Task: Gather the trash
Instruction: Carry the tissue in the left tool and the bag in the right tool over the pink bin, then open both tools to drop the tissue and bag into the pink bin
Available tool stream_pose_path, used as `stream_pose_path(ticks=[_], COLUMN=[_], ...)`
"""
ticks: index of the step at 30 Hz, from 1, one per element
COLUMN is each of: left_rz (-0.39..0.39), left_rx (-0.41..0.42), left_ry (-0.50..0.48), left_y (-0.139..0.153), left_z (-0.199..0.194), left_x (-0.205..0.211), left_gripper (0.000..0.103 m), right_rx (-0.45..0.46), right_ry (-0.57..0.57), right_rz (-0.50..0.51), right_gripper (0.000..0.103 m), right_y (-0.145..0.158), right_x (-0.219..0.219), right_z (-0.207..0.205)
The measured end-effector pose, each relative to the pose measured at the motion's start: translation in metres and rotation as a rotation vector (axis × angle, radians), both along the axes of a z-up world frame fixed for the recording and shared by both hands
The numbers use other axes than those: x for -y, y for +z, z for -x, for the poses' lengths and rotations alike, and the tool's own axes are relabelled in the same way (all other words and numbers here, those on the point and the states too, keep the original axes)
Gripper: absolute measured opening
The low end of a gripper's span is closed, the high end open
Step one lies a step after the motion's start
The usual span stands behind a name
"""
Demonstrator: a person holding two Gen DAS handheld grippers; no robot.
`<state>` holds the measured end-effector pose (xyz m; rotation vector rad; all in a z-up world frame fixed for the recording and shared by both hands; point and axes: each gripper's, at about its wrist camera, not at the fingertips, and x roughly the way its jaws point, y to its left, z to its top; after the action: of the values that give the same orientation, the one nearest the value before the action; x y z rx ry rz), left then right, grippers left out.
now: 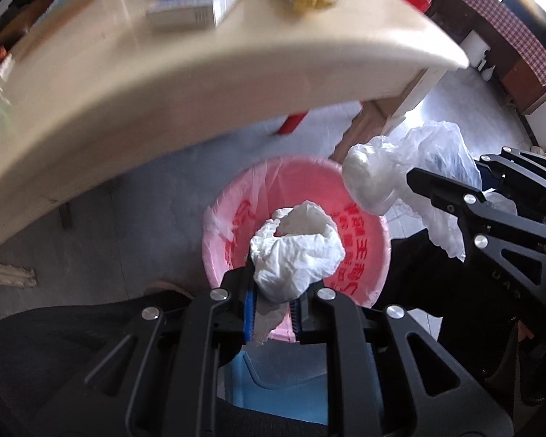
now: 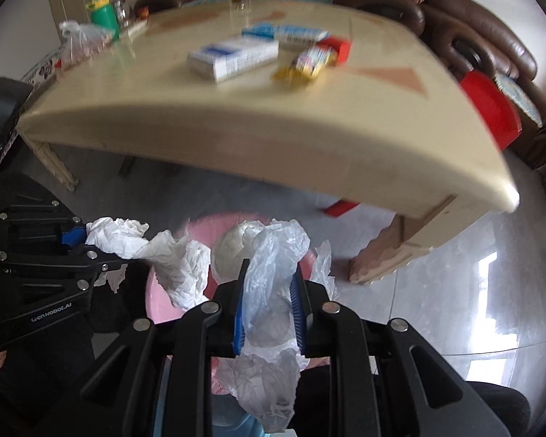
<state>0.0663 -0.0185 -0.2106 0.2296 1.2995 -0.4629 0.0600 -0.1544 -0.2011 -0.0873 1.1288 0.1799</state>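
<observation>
My left gripper [image 1: 273, 313] is shut on a crumpled white tissue [image 1: 295, 251] and holds it right above the pink-lined trash bin [image 1: 364, 240] on the floor. The tissue also shows in the right wrist view [image 2: 178, 262], held by the left gripper [image 2: 91, 251]. My right gripper [image 2: 269, 291] is shut on a clear plastic bag [image 2: 273, 266] with a white lump [image 2: 233, 251] in it, over the bin's rim [image 2: 163, 298]. In the left wrist view the right gripper [image 1: 436, 189] holds the bag [image 1: 411, 167] at the bin's right edge.
A beige table [image 2: 273, 127] stands beyond the bin, carrying a white-blue box [image 2: 233, 56], a yellow snack wrapper [image 2: 305, 63], a red box [image 2: 340, 47], a green bottle [image 2: 103, 11] and a bagged item [image 2: 82, 42]. A red stool [image 2: 491, 109] and brown sofa [image 2: 473, 36] stand behind.
</observation>
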Motion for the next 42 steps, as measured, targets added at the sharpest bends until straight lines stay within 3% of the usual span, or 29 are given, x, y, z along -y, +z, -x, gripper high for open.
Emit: stream_pose_path(ticks=[12, 17, 19, 20, 21, 22, 23, 24, 26, 42], left_rz=[-0.092, -0.131, -0.146, -0.143, -0.137, -0.156, -0.164, -0.158, -0.129, -0.132], left_rx=[-0.171, -0.225, -0.239, -0.250, -0.255, -0.242, -0.231, -0.236, -0.240, -0.161], left_ry=[0.010, 0.027, 0.039, 0.048, 0.061, 0.074, 0.085, 0.095, 0.106, 0.126], left_y=[-0.078, -0.105, -0.112, -0.114, -0.115, -0.116, -0.116, -0.116, -0.115, -0.094], left_z=[-0.024, -0.031, -0.033, -0.035, -0.036, -0.037, -0.038, -0.040, -0.042, -0.041], left_x=[0.015, 0.016, 0.017, 0.016, 0.015, 0.013, 0.012, 0.012, 0.010, 0.004], left_gripper=[0.016, 0.016, 0.024, 0.040, 0.047, 0.048, 0.051, 0.060, 0.064, 0.069], right_rx=[-0.186, -0.260, -0.254, -0.246, -0.242, -0.240, -0.245, -0.245, -0.254, -0.211], right_ry=[0.048, 0.094, 0.127, 0.143, 0.153, 0.150, 0.141, 0.132, 0.100, 0.045], right_rz=[-0.002, -0.056, -0.063, -0.057, -0.051, -0.029, -0.017, -0.021, -0.037, 0.003], right_gripper=[0.021, 0.025, 0.033, 0.038, 0.051, 0.059, 0.076, 0.083, 0.097, 0.096], right_y=[-0.079, -0.106, -0.110, -0.111, -0.112, -0.114, -0.116, -0.118, -0.123, -0.110], right_x=[-0.007, -0.012, -0.017, -0.020, -0.022, -0.022, -0.021, -0.019, -0.014, 0.000], right_z=[-0.025, -0.031, -0.031, -0.030, -0.029, -0.030, -0.031, -0.032, -0.034, -0.037])
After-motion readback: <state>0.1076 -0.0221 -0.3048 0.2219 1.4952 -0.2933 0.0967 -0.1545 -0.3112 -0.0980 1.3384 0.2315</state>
